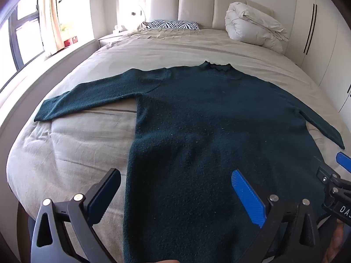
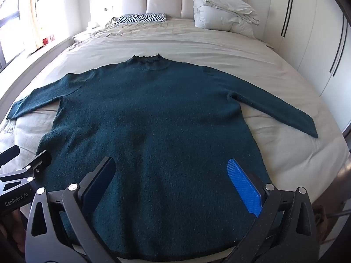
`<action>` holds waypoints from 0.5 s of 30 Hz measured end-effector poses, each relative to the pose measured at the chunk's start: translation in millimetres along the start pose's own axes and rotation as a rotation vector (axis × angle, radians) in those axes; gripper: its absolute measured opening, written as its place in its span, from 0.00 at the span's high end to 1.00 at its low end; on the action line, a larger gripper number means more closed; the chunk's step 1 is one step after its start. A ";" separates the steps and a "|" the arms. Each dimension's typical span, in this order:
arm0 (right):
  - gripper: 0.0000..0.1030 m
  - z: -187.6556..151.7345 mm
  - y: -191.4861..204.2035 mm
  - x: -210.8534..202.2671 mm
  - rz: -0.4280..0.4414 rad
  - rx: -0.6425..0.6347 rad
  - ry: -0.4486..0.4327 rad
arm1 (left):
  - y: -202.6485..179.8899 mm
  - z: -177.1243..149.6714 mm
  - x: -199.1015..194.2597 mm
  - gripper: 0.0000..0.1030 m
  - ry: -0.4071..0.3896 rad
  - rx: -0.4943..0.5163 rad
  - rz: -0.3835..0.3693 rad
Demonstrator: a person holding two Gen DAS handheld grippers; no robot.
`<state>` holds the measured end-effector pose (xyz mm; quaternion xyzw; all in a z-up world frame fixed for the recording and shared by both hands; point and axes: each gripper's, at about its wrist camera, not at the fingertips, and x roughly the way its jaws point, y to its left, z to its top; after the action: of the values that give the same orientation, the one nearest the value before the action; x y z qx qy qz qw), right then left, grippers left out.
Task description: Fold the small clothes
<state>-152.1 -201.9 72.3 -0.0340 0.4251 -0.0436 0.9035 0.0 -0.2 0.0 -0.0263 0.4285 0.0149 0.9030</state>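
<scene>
Knitwear fills both views: a dark teal long-sleeved wool sweater (image 1: 197,118) (image 2: 153,118) lies flat on the beige-sheeted bed (image 1: 153,46) (image 2: 219,50), sleeves spread, collar toward the padded cream headboard (image 1: 195,2). The left gripper (image 1: 175,195) and right gripper (image 2: 175,186) hover over its hem, fingers spread wide, holding nothing.
</scene>
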 end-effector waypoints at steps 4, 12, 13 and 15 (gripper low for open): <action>0.00 0.1 -0.7 -0.4 -0.002 -0.001 0.000 | 1.1 0.5 2.1 0.00 0.002 0.000 0.002; 0.00 -8.3 1.5 4.1 -0.007 0.000 0.003 | -2.0 1.4 0.5 0.00 -0.003 0.004 0.000; 0.00 -6.6 0.8 2.2 -0.007 -0.001 0.004 | -2.1 1.4 0.8 0.00 -0.003 0.004 0.000; 0.00 -3.9 2.2 2.4 -0.008 -0.004 0.006 | -0.4 0.4 1.2 0.00 -0.002 0.003 -0.001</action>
<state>-153.5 -200.0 67.7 -0.0373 0.4280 -0.0463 0.9018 1.1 -0.7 -0.7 -0.0250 0.4275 0.0138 0.9036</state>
